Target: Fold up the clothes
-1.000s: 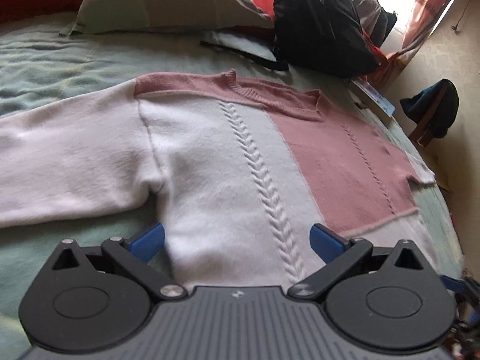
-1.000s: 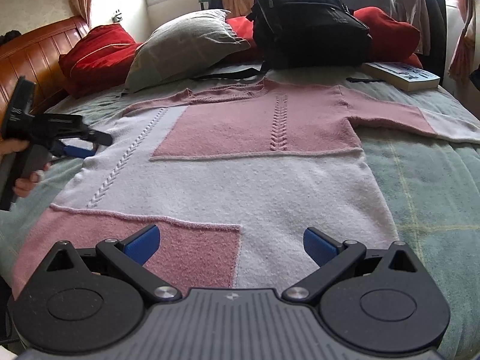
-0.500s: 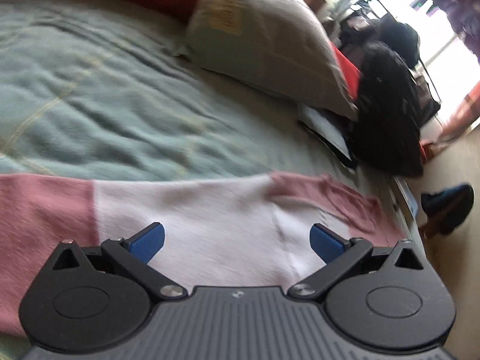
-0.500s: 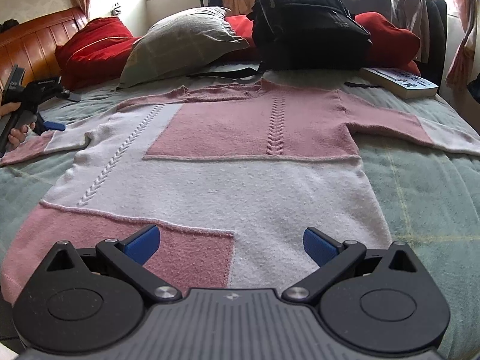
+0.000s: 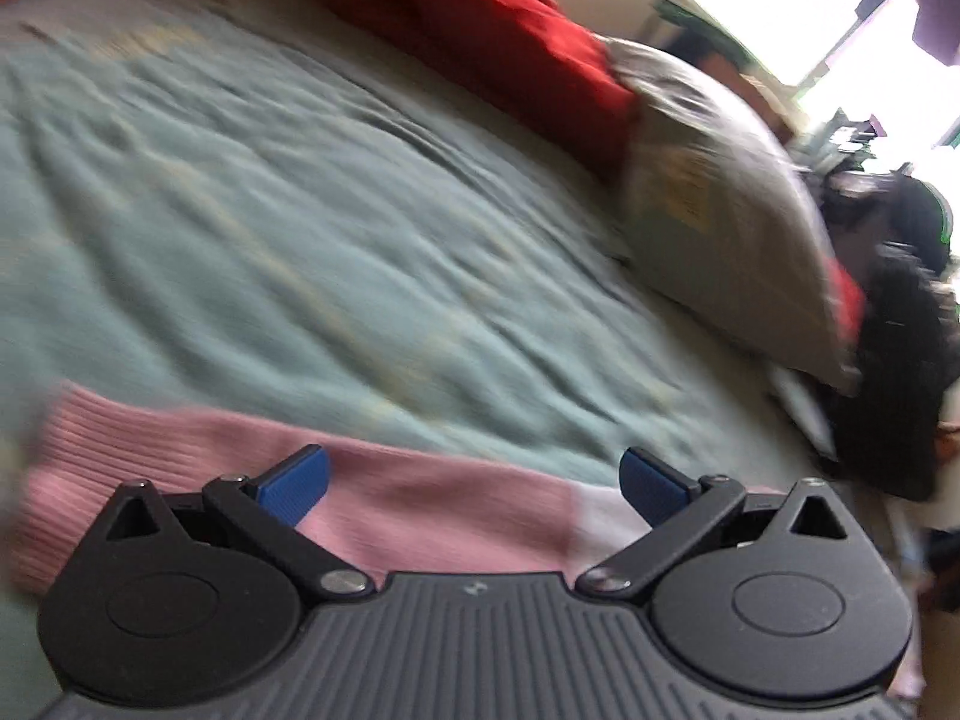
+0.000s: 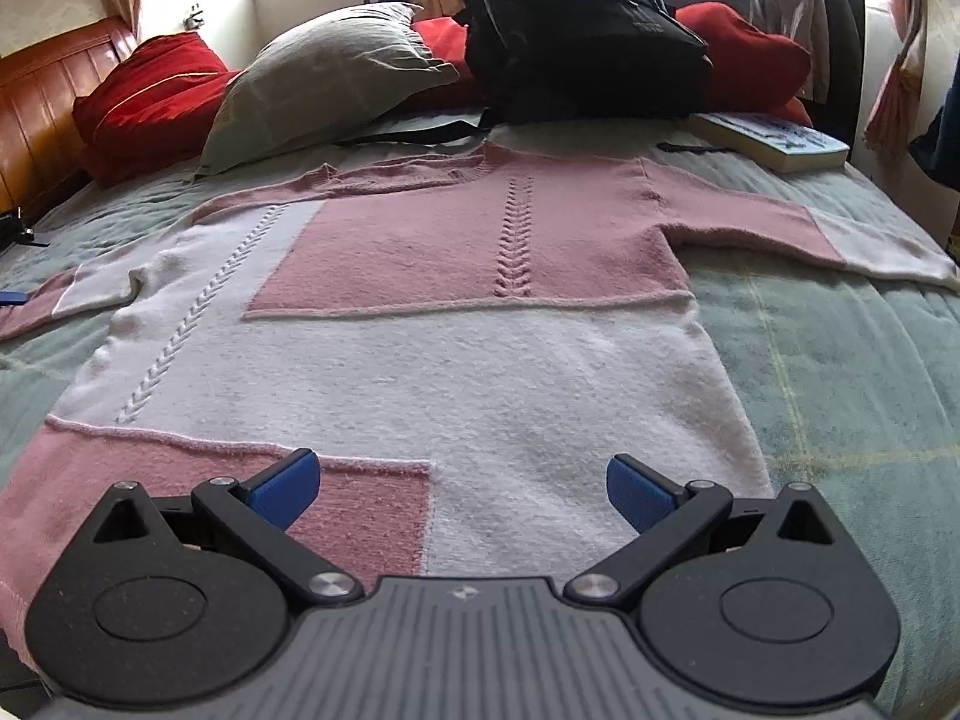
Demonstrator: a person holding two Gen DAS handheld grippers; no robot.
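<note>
— Where, relative to the bed [image 6: 840, 372]?
— Sweater [image 6: 420, 360] spread flat across it, below the grey pillow [image 6: 324, 78].
— And both tongs?
— Left tongs [image 5: 474, 483] spread wide over the pink cuff [image 5: 198, 462]; right tongs [image 6: 462, 489] released above the hem.

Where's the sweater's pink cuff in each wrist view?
Left wrist: pink cuff lies at bottom left, just ahead of the open left gripper.
Right wrist: same cuff sits at the far left edge, at the end of the outstretched sleeve.
Shared landmark: grey pillow.
</note>
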